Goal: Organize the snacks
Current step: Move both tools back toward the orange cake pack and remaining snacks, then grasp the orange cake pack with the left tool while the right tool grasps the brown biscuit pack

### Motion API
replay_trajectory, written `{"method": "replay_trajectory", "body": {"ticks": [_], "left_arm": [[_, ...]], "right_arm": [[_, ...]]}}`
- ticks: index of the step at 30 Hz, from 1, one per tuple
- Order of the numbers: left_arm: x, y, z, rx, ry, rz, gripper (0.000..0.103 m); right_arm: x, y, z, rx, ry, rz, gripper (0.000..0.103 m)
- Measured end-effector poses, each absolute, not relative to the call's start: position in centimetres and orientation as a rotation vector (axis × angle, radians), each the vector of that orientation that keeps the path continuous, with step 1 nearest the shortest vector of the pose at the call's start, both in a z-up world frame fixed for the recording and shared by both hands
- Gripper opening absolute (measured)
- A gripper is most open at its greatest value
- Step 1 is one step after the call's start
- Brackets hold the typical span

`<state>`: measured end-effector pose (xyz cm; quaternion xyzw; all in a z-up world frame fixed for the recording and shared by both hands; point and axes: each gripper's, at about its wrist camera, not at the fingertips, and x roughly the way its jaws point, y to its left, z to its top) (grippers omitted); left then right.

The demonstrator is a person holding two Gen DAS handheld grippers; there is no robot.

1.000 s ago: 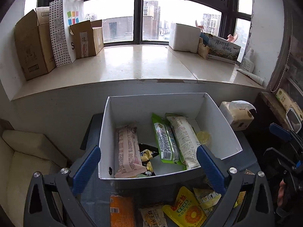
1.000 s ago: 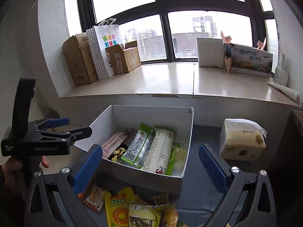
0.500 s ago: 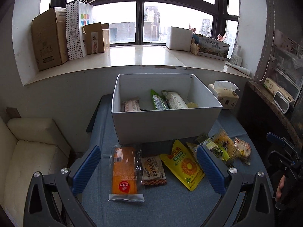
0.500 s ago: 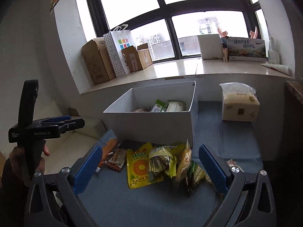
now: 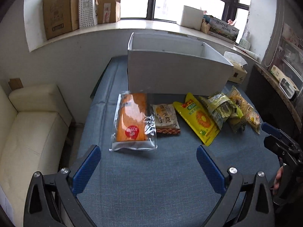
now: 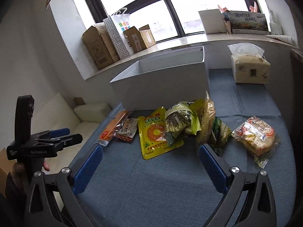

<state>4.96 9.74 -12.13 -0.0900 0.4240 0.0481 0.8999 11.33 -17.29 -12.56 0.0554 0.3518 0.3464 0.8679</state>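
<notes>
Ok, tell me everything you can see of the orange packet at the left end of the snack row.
The orange packet is a flat, rectangular clear-plastic sleeve holding an orange slab, with a red round label near its near end and glare on the film. It lies flat on the blue cloth, long axis pointing toward the white box, its far end at the box's front wall. Its right edge overlaps the small brown snack pack. Neither hand-held gripper touches it.

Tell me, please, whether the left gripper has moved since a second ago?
Yes. The left gripper has pulled back and dropped lower: it was over the white box, and now the box stands farther ahead, its contents hidden.
</notes>
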Motion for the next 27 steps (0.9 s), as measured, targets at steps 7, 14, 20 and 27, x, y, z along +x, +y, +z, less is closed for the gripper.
{"method": "replay_trajectory", "body": {"ticks": [7, 14, 20, 27], "left_arm": [[6.5, 12.6, -15.8, -0.278, 0.933, 0.120, 0.103], [12.0, 14.5, -19.0, -0.258, 1.019, 0.124, 0.103], [14.9, 14.3, -20.0, -0.177, 1.043, 0.148, 0.103], [14.4, 13.5, -20.4, -0.114, 1.048, 0.186, 0.102]], "right_arm": [[12.0, -15.5, -13.2, 0.079, 0.757, 0.732, 0.103], [11.5, -16.1, -13.9, 0.076, 0.762, 0.715, 0.103], [11.6, -16.7, -14.4, 0.094, 0.780, 0.706, 0.103], [10.8, -16.3, -14.6, 0.069, 0.775, 0.714, 0.103]]}}
